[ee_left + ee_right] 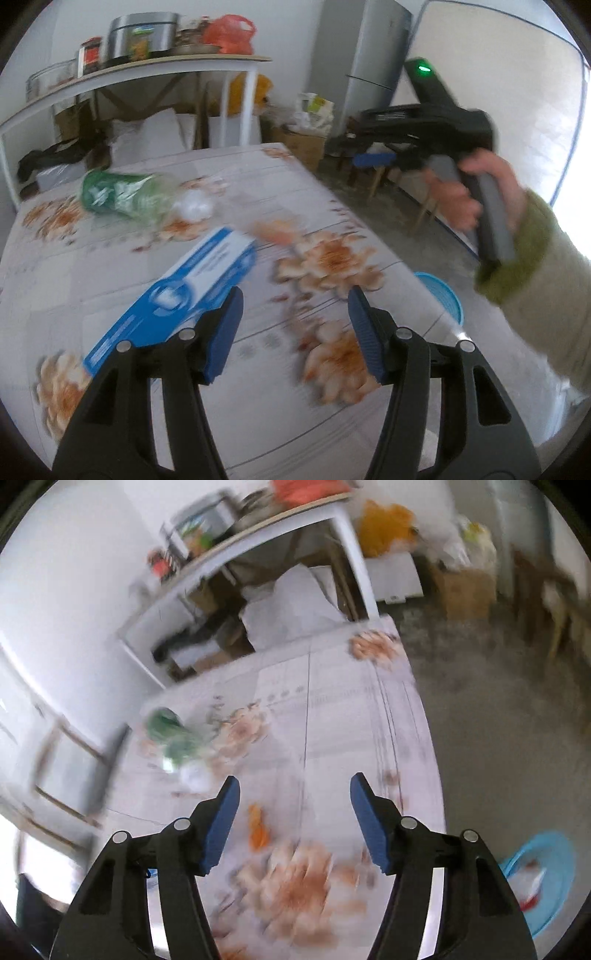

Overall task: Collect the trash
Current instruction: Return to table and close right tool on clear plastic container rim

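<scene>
2 grippers, both empty: my left gripper stands about half open over the flowered table, and my right gripper likewise has nothing between its pads. No earlier view, so I judge only what lies here. Taking the blue box as my mark: it lies flat just beyond my left fingertip, its long axis running from near left to far right. To take it well I would swing left, square my pads across its short width, then close. Just past its far end sits a small orange scrap, blurred, perhaps peel. Farther behind the box lies a green bottle on its side, cap end toward a white wad. The blue bin waits on the floor to the box's right.
</scene>
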